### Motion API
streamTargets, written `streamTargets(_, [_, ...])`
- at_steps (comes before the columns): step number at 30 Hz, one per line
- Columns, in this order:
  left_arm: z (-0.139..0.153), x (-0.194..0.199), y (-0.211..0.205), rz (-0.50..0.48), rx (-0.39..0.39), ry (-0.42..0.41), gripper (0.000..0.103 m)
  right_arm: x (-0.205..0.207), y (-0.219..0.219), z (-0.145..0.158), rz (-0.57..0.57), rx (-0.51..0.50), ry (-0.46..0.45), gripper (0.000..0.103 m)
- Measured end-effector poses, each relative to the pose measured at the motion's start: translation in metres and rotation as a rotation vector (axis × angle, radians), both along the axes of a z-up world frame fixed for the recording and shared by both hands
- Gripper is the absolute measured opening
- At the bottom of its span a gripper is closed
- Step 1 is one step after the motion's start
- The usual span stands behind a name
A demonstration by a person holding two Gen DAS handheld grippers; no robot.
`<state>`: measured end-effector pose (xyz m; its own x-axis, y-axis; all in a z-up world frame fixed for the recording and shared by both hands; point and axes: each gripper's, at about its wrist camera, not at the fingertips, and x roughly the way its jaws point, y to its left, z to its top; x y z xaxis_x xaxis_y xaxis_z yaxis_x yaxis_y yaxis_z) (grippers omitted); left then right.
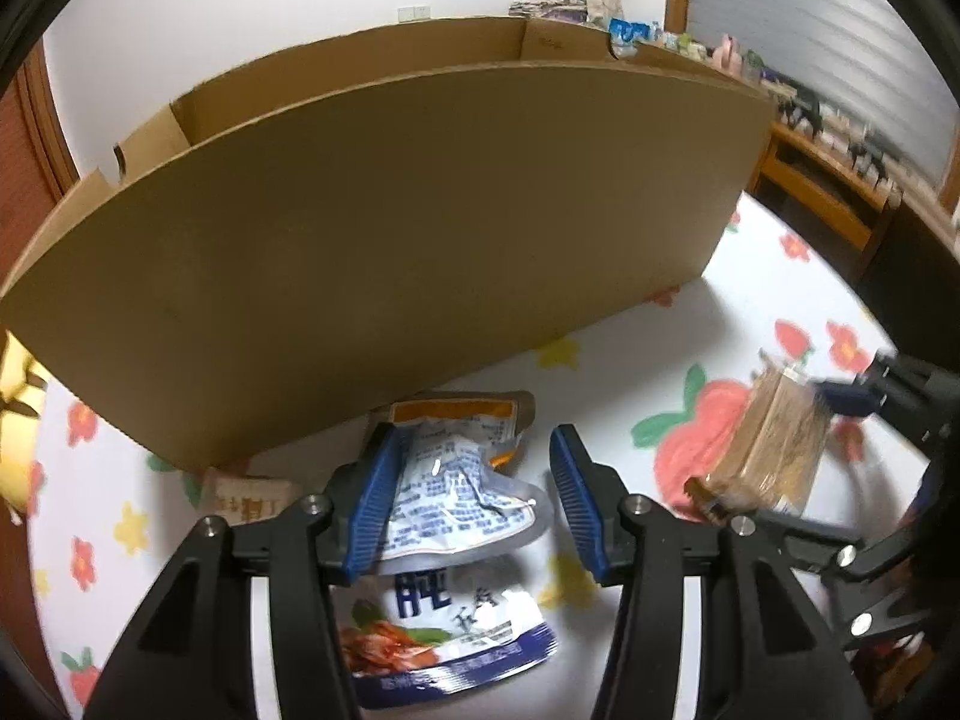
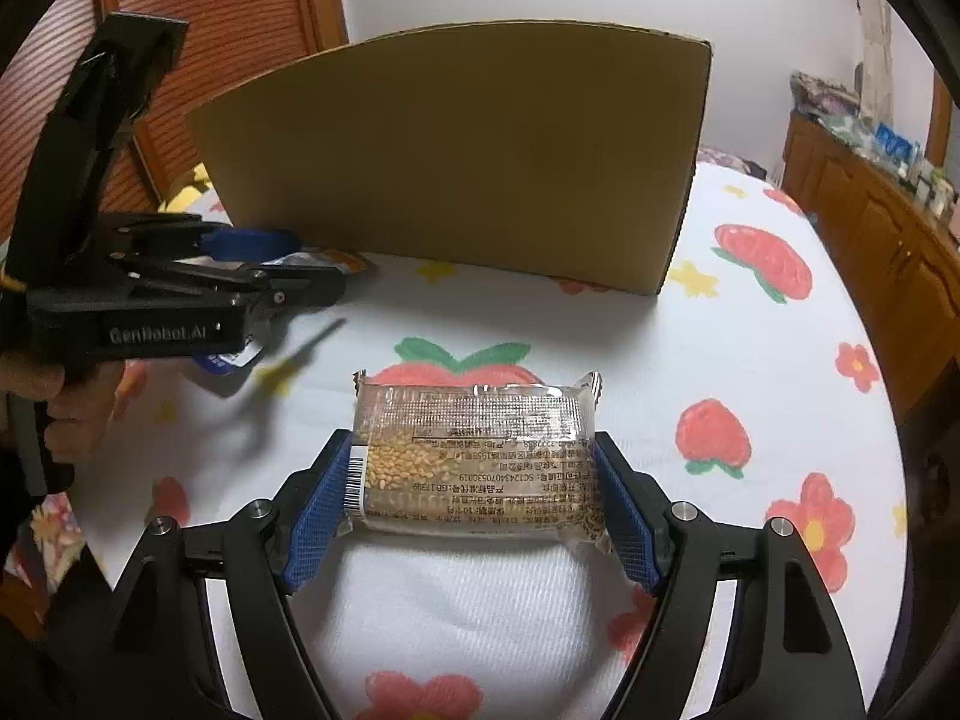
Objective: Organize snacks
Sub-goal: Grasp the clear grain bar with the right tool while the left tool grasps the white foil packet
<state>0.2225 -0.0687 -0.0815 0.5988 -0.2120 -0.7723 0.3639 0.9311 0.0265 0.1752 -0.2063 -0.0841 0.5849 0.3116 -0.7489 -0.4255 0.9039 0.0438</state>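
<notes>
Snack pouches point(image 1: 462, 498) are piled just in front of the cardboard box point(image 1: 384, 252), and the left gripper point(image 1: 474, 504) is held over them with jaws spread, nothing pinched. Being soft, crinkly and light, a pouch is probably best taken by a sealed edge. Right of the pile, the sesame bar pack point(image 2: 477, 456) is pinched across its ends by the right gripper point(image 2: 474, 510); it looks stiffer, perhaps brittle.

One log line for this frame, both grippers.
left gripper: open over silver snack pouch | right gripper: shut on sesame bar | cardboard box: behind, on floral cloth
</notes>
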Motion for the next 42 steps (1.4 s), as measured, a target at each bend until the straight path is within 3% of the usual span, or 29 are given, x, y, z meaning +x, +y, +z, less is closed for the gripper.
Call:
streamTargets(16, [0.006, -0.028, 0.004, -0.039, -0.044, 0.024, 0.052, -0.007, 0.007, 0.001, -0.001, -0.027, -0.017, 0.079])
streamTargets(25, [-0.009, -0.015, 0.007, 0.014, 0.037, 0.051, 0.058, -0.008, 0.007, 0.001, 0.000, -0.029, -0.020, 0.079])
streamTargets(30, [-0.011, -0.008, 0.015, 0.023, -0.013, 0.072, 0.062, -0.009, 0.006, 0.001, 0.001, -0.031, -0.022, 0.079])
streamTargets(34, [-0.010, -0.009, 0.023, 0.023, -0.037, 0.073, 0.051, -0.009, 0.006, 0.001, 0.000, -0.031, -0.023, 0.079])
streamTargets(36, [-0.009, -0.010, 0.028, 0.034, -0.043, 0.067, 0.033, -0.009, 0.006, 0.001, 0.000, -0.032, -0.023, 0.079])
streamTargets(42, [-0.003, -0.016, 0.042, 0.046, -0.074, 0.039, 0.019, -0.009, 0.006, 0.001, 0.000, -0.032, -0.023, 0.079])
